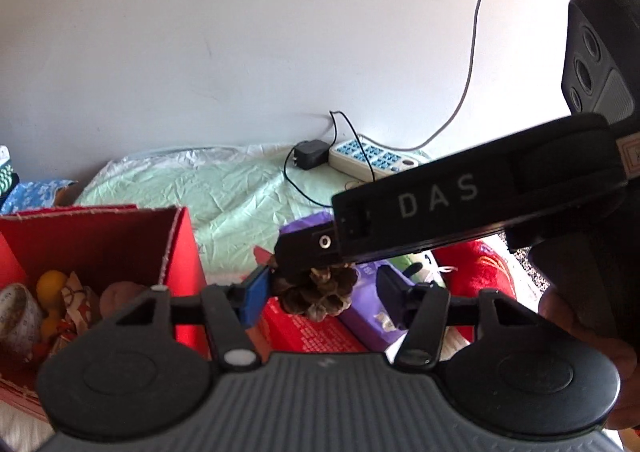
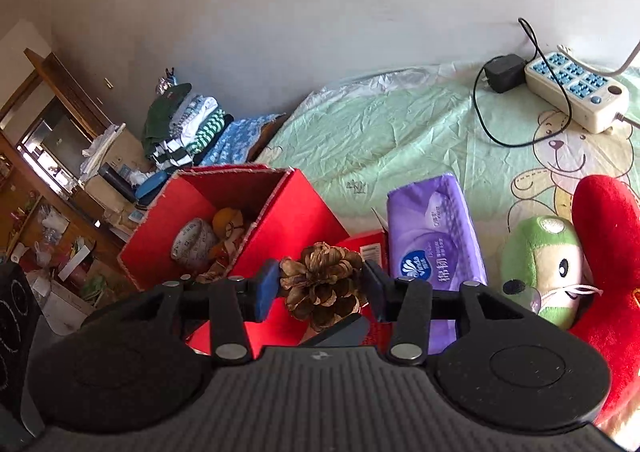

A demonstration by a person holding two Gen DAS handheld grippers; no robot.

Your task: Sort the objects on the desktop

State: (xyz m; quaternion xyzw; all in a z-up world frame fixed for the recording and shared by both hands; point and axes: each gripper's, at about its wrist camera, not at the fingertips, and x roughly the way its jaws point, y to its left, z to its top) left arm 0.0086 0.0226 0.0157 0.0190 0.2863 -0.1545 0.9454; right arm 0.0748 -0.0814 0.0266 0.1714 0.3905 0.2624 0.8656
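A brown pine cone (image 2: 322, 284) sits between the pads of my right gripper (image 2: 320, 288), which is shut on it and holds it above the table. In the left wrist view the same pine cone (image 1: 320, 292) shows between the fingers of my left gripper (image 1: 320, 292), which is open and below it. The right gripper's black body (image 1: 460, 204) crosses over the left one from the right. A red open box (image 2: 224, 228) stands left of the cone and holds a tape roll (image 2: 192, 240) and small toys.
A purple tissue pack (image 2: 436, 236), a green plush toy (image 2: 540, 264) and a red plush (image 2: 604, 252) lie to the right on the green cloth (image 2: 380, 132). A power strip (image 2: 576, 88) and black adapter (image 2: 504, 72) are at the back. A red flat box (image 1: 308, 332) lies below.
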